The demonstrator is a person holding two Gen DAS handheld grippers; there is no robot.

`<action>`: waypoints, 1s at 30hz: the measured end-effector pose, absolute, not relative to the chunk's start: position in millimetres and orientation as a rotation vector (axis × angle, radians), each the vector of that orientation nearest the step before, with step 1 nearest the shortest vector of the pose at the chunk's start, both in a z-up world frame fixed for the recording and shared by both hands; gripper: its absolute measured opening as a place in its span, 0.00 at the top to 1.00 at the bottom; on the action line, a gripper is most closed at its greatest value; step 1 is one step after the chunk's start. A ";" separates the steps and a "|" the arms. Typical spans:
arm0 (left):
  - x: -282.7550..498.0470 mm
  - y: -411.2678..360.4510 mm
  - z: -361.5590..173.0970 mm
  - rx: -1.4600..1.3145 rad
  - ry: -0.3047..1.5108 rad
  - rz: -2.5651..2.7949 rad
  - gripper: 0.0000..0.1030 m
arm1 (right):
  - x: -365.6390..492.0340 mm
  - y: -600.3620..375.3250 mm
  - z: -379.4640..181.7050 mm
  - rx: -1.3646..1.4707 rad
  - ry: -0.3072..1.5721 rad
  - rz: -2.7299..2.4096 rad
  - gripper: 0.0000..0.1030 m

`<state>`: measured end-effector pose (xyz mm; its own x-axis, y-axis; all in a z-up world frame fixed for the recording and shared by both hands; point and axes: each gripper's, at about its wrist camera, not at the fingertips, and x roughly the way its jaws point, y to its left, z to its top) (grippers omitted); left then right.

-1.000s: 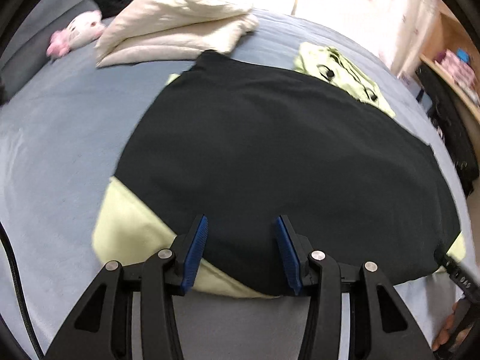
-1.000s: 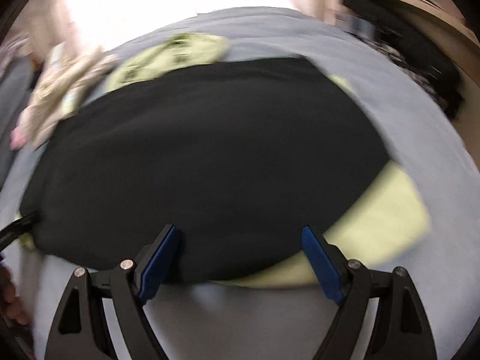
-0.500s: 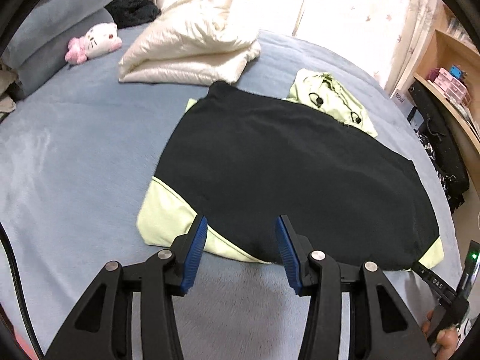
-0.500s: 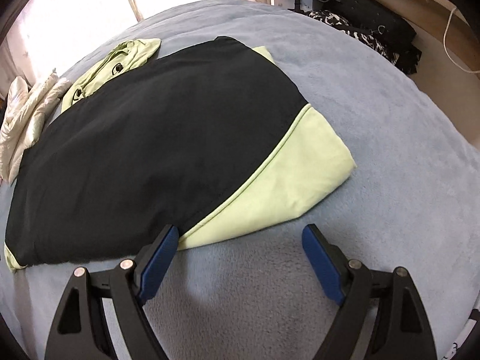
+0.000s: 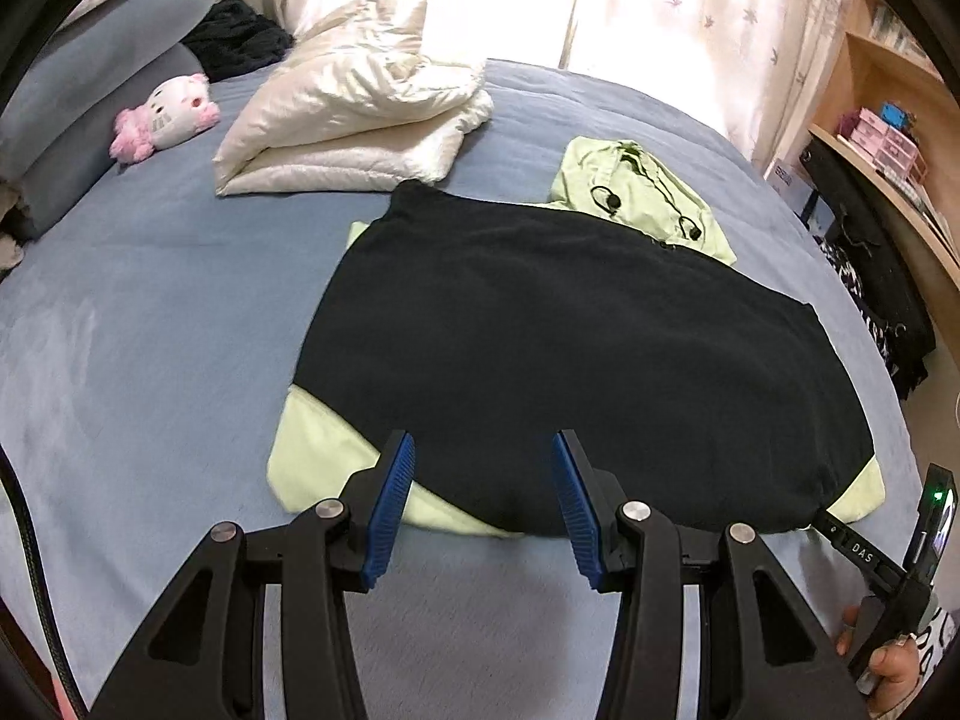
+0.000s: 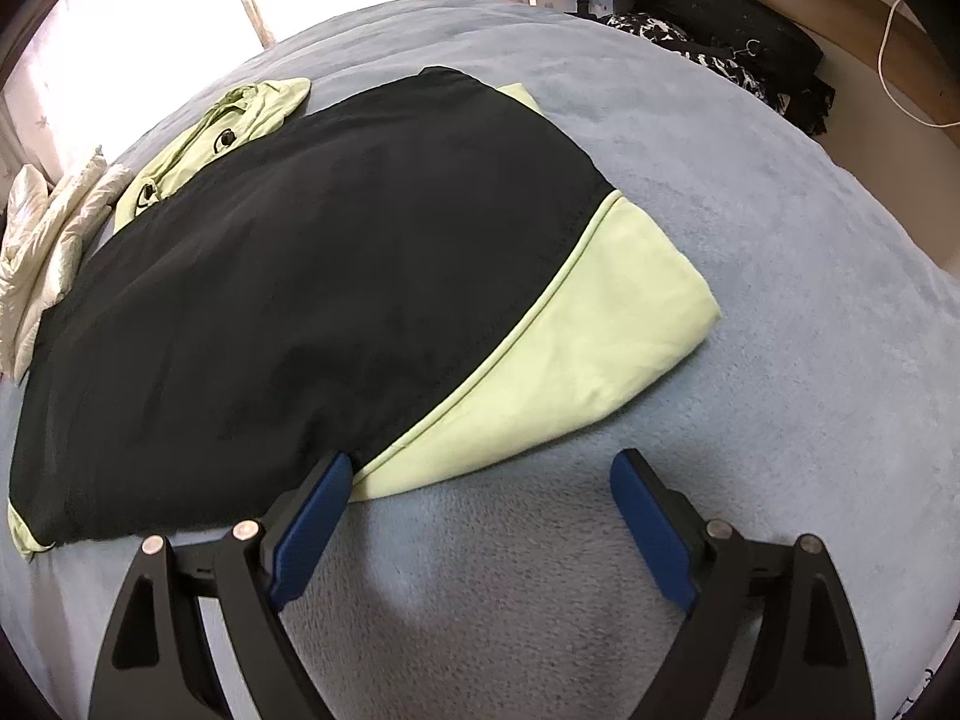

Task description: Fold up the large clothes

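Observation:
A large black and pale-green hooded jacket (image 5: 564, 348) lies flat on the blue bed, sleeves folded in, its green hood (image 5: 636, 192) at the far end. It also shows in the right wrist view (image 6: 312, 276), with a green corner (image 6: 570, 360) at the near right. My left gripper (image 5: 483, 480) is open and empty, hovering over the jacket's near hem. My right gripper (image 6: 480, 510) is open and empty just before the near hem, its left fingertip (image 6: 327, 483) at the fabric's edge.
A folded cream quilt (image 5: 360, 120) and a pink plush toy (image 5: 165, 120) lie at the far side of the blue bed (image 5: 150, 312). Grey pillows (image 5: 90, 90) are at the far left. Wooden shelves (image 5: 888, 138) and dark clothes (image 6: 720, 54) stand right of the bed.
Both grippers have pulled back from the jacket and steadied. The right view swung so the green corner now lies ahead. Both grippers stayed open and the jacket has not moved.

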<state>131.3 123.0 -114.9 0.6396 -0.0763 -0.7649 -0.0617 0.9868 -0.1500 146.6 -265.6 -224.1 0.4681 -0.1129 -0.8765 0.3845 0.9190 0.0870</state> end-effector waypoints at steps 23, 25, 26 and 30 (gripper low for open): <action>411.6 75.9 -49.4 -0.009 0.901 -0.183 0.55 | 380.4 -247.5 -92.7 0.208 0.931 -0.037 0.14; 445.7 68.9 -63.2 -0.005 0.936 -0.182 0.55 | 421.4 -248.6 -101.3 0.214 0.937 -0.029 0.14; 468.3 63.8 -74.0 -0.001 0.968 -0.181 0.55 | 447.2 -249.8 -110.9 0.221 0.956 -0.035 0.14; 520.9 49.4 -105.3 -0.001 1.023 -0.170 0.55 | 502.8 -255.9 -143.1 0.279 1.001 -0.024 0.15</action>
